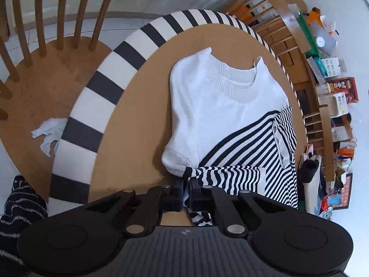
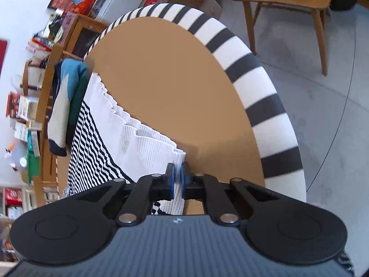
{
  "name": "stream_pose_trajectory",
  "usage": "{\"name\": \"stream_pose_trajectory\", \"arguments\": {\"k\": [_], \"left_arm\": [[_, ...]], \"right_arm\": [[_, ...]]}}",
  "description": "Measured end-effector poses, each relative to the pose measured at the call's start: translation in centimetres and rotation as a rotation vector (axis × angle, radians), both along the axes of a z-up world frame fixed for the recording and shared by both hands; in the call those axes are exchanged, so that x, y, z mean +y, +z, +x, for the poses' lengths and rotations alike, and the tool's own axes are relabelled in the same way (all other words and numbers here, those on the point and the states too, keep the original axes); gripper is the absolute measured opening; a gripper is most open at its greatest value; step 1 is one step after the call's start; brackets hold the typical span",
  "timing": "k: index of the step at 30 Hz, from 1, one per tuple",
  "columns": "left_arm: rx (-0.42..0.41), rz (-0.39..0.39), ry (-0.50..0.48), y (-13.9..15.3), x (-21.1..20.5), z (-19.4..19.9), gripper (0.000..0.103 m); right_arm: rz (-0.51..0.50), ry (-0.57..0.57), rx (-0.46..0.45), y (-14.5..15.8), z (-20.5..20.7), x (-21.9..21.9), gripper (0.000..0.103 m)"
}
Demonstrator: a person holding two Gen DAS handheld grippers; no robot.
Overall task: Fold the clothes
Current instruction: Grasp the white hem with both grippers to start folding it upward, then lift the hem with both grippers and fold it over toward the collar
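A white knit sweater (image 1: 214, 106) with black-and-white stripes on its lower part lies on the brown round table (image 1: 138, 115), neck away from me. My left gripper (image 1: 187, 184) is shut on the striped hem (image 1: 221, 175), which is bunched and lifted at the near edge. In the right wrist view the same sweater (image 2: 143, 138) hangs as a lifted white ribbed edge with striped cloth to its left. My right gripper (image 2: 178, 180) is shut on that white edge above the table (image 2: 173, 80).
The table has a black-and-white striped rim (image 1: 96, 115). A wooden chair (image 1: 46, 69) with a small white cloth (image 1: 48, 133) on its seat stands left. Another folded garment (image 2: 66, 106) in teal and cream lies at the table's far left. Cluttered shelves (image 1: 329, 87) line the wall. Another wooden chair (image 2: 288, 4) stands beyond.
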State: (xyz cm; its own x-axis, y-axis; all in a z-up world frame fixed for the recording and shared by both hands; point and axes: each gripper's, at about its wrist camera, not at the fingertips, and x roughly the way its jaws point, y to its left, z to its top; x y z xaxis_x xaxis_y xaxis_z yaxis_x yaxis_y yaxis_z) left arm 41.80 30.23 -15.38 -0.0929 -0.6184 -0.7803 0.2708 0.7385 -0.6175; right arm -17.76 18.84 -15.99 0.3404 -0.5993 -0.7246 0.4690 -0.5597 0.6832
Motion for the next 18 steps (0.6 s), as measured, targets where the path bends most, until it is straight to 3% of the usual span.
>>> {"name": "stream_pose_trajectory", "arguments": {"k": [7, 18], "left_arm": [[-0.011, -0.027, 0.033, 1.8, 1.4, 1.4, 0.004], [-0.013, -0.001, 0.050, 2.2, 5.3, 2.2, 0.004]], "right_arm": [[-0.064, 0.027, 0.017, 2.3, -0.8, 1.8, 0.005], [-0.002, 0.045, 0.033, 1.4, -1.5, 6.4, 0.004]]}}
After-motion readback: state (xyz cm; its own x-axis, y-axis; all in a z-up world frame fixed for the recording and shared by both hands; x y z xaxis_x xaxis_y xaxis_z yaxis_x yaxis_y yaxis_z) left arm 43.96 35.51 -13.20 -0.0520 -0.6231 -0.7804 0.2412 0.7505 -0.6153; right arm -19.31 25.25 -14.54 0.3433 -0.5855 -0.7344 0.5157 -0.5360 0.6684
